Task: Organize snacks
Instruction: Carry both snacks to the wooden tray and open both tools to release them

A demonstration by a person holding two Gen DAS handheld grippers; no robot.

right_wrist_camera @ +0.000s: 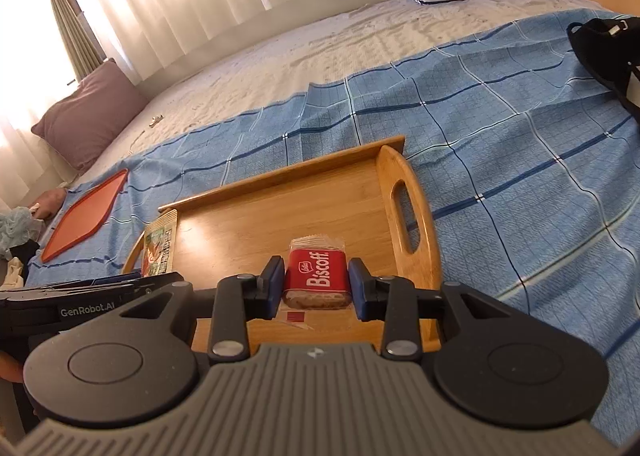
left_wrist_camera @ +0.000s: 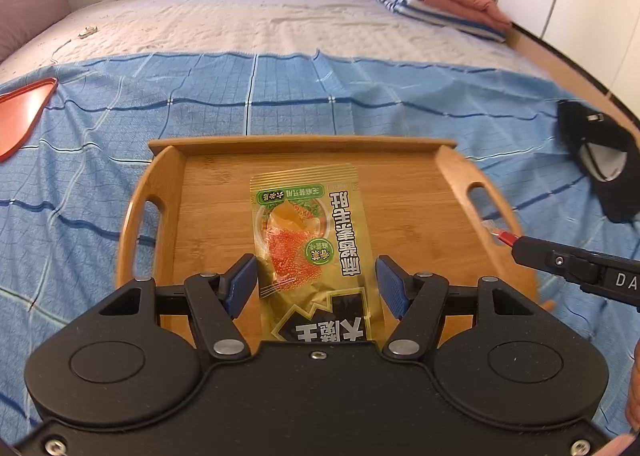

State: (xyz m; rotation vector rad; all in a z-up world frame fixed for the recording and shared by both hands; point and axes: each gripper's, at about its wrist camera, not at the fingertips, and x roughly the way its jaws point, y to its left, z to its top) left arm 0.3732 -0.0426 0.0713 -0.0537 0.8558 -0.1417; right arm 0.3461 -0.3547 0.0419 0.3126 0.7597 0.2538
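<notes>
Step in hand: placing snacks onto the wooden tray (left_wrist_camera: 208, 176); two items concerned, one per gripper.
Left gripper (left_wrist_camera: 316, 284): fingers spread wide, blue pads clear of the packet on both sides; gripping nothing.
Gold snack packet (left_wrist_camera: 308, 240): between the spread fingers of the left gripper, over the middle of the tray floor, print facing up; in the right wrist view it appears to stand up by the tray's left handle (right_wrist_camera: 160, 244), so whether it lies flat or leans cannot be told.
Right gripper (right_wrist_camera: 316, 284): pads closed against both sides of the Biscoff biscuit (right_wrist_camera: 316, 276).
Biscoff biscuit: held just above or on the tray floor, near the right-hand handle (right_wrist_camera: 404, 216); contact with the wood cannot be told.
Next move, judged: right gripper to set the biscuit down flat on the tray and let go; left gripper to draw back without dragging the packet.
Edges: raised back rail (left_wrist_camera: 300, 142) and two curved handle walls bound the tray; the near side appears low.
Open room: bare wood between packet and biscuit, and behind both toward the rail.
Surroundings: blue checked cloth (right_wrist_camera: 520, 160) under the tray; orange tray (right_wrist_camera: 86, 216) well apart to the left; black bag (left_wrist_camera: 600, 160) well apart to the right.
Risk, judged: the two grippers work near each other; the right gripper's finger tip (left_wrist_camera: 508, 236) sits at the right handle.
</notes>
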